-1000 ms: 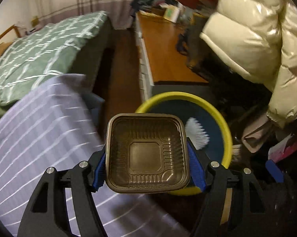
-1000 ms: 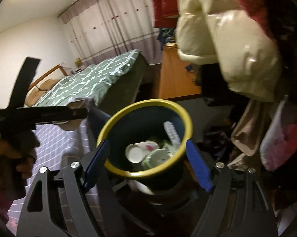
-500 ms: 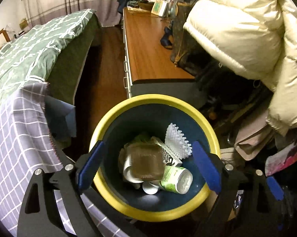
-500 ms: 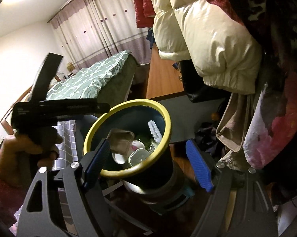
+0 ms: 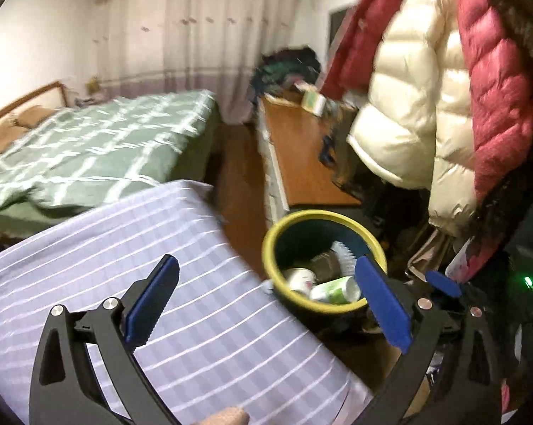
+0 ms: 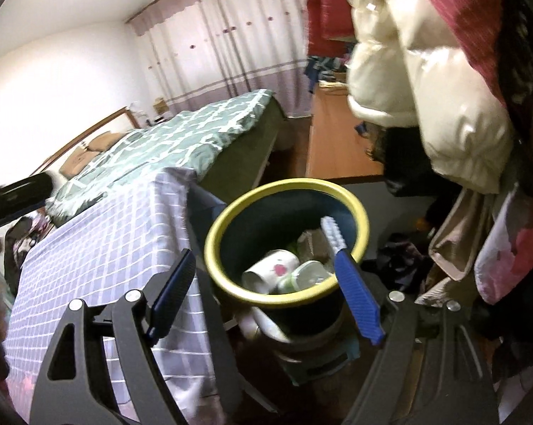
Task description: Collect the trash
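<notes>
A dark blue trash bin with a yellow rim [image 5: 271, 233] [image 6: 217, 233] stands on the floor beside the table. It holds a paper cup [image 6: 271, 272], a green can [image 5: 334, 288], a white brush [image 6: 332, 235] and the brown plastic tray [image 5: 323, 264]. My left gripper [image 5: 266, 304] is open and empty, above the table edge, left of the bin. My right gripper [image 6: 266, 301] is open and empty, just in front of the bin. The tip of the left gripper shows in the right wrist view [image 6: 15, 191].
A table with a purple checked cloth [image 5: 132, 248] [image 6: 100, 233] sits left of the bin. A bed with a green quilt [image 5: 89, 152] lies behind. A wooden dresser [image 5: 298, 156] and hanging puffer jackets [image 5: 426, 106] crowd the right side.
My left gripper opened and dropped the brown tray into the bin, then drew back and left over the table. My right gripper stayed open near the bin.
</notes>
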`<state>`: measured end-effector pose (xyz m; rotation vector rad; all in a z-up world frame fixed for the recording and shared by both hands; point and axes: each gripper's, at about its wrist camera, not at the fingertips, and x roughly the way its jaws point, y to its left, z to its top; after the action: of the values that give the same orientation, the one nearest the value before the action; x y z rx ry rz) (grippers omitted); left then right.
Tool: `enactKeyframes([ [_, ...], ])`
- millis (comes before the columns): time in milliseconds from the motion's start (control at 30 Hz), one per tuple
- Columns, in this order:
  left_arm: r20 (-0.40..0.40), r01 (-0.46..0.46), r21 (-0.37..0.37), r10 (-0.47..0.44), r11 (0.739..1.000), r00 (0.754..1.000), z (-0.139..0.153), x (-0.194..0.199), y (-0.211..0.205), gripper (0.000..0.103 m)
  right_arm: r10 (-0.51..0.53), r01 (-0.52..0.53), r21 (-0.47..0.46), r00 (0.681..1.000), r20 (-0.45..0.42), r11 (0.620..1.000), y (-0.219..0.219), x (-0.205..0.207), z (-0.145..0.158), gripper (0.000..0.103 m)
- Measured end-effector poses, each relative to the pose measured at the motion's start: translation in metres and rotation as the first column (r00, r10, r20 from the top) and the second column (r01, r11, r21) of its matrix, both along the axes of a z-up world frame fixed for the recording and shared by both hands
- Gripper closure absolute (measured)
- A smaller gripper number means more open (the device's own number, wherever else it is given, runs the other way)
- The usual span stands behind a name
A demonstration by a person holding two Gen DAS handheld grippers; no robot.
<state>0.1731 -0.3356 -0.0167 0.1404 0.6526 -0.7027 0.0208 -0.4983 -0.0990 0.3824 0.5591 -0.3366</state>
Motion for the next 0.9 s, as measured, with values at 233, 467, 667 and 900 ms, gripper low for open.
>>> enactKeyframes([
  [233, 0.122, -0.238, -0.032, 0.24, 0.971, 0.963, 0.02, -0.054, 0.126, 0.005, 0.072, -0.07, -0.061, 0.997, 0.027, 0.996, 0.04, -0.002, 0.024, 0.022],
  [467, 0.147, -0.432, -0.11, 0.445, 0.895, 0.884, 0.025, -0.106, 0.228, 0.005, 0.127, -0.121, -0.125, 0.991, 0.045, 0.985, 0.073, -0.016, 0.049, 0.02],
  [667, 0.184, -0.502, -0.164, 0.527, 0.849, 0.83, 0.026, -0.147, 0.27, 0.005, 0.164, -0.148, -0.168, 0.983, 0.08, 0.975, 0.096, -0.033, 0.066, 0.018],
  [900, 0.192, -0.523, -0.157, 0.545, 0.838, 0.816, 0.021, -0.173, 0.283, 0.005, 0.194, -0.173, -0.195, 0.976, 0.094, 0.966, 0.113, -0.046, 0.074, 0.016],
])
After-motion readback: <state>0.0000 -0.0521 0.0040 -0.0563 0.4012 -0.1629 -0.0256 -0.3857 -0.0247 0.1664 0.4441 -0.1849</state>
